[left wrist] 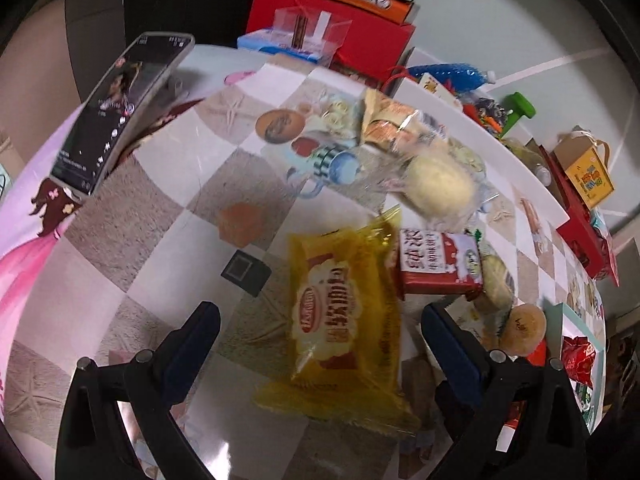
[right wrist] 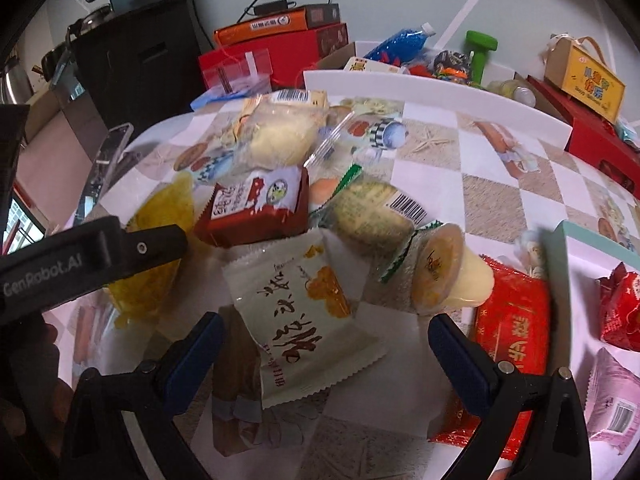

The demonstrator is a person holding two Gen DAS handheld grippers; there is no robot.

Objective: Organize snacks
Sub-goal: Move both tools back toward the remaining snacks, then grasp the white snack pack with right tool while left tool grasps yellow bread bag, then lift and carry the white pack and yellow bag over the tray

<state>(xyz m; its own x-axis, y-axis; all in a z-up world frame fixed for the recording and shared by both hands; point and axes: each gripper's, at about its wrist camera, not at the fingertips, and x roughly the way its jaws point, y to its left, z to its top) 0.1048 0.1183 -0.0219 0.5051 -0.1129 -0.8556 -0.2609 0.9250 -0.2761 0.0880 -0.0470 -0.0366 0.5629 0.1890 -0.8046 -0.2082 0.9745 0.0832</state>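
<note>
Blue-padded fingers (left wrist: 208,328) of the left hand-held gripper (left wrist: 320,332) were spread wide, nothing held, with the yellow packet (left wrist: 344,312) lying flat between them on the checked surface (left wrist: 160,216). Over on the right, the right hand-held gripper (right wrist: 324,344) was likewise gaping and empty, straddling the white packet (right wrist: 304,320). Behind these, toward the far edge, the red packet (right wrist: 256,208), the green-trimmed packet (right wrist: 368,212), the jelly cup (right wrist: 448,276) and a clear-wrapped bun (right wrist: 280,136) were heaped together, touching. A teal tray (right wrist: 560,252) was seen at the right edge, red snacks already in it. For a clean pick, each packet would best be pinched across its narrow middle, crimped ends avoided, and neighbours left undisturbed.
</note>
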